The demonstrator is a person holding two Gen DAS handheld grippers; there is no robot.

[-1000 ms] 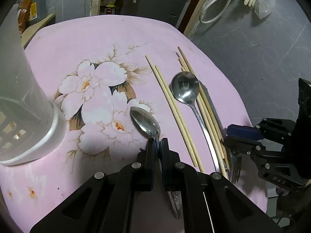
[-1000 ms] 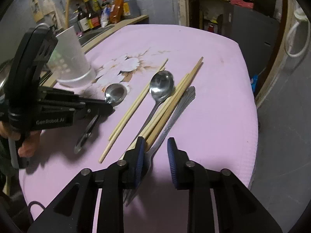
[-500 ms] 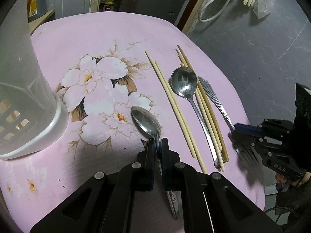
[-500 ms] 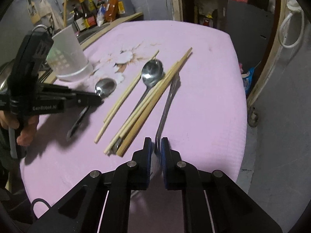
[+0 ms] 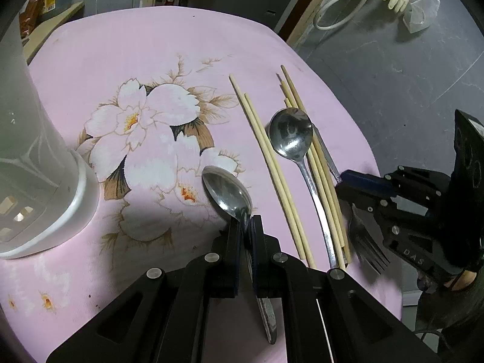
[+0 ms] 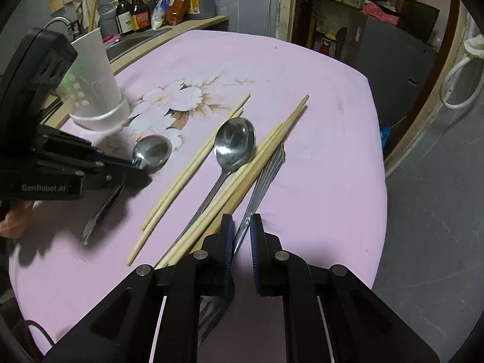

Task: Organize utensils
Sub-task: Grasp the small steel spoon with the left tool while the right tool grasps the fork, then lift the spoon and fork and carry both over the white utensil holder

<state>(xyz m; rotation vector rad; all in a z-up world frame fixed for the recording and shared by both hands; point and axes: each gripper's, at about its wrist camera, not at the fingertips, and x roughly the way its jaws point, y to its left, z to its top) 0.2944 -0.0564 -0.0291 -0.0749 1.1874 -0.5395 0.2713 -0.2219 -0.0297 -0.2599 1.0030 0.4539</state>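
Both grippers are gripping cutlery over the pink floral tablecloth (image 5: pixel 169 45).

The left gripper (image 5: pixel 245 227), angled steeply down, is pinching a spoon (image 5: pixel 227 192) by its neck; the right gripper (image 6: pixel 240 227), pitched alike, is clamping the fork (image 6: pixel 257 193) beside the chopsticks (image 6: pixel 242 178).

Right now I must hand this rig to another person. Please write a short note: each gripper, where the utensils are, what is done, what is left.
Left gripper: shut on the small spoon at its neck.
Right gripper: jaws have just been closing, now shut on the fork at mid-handle.
On the cloth: big spoon, a pair of chopsticks on its left, more chopsticks between it and the fork.
White holder stands at the far left; nothing seen in it.
Done: two grips.
Left: probably carry everything to the holder.
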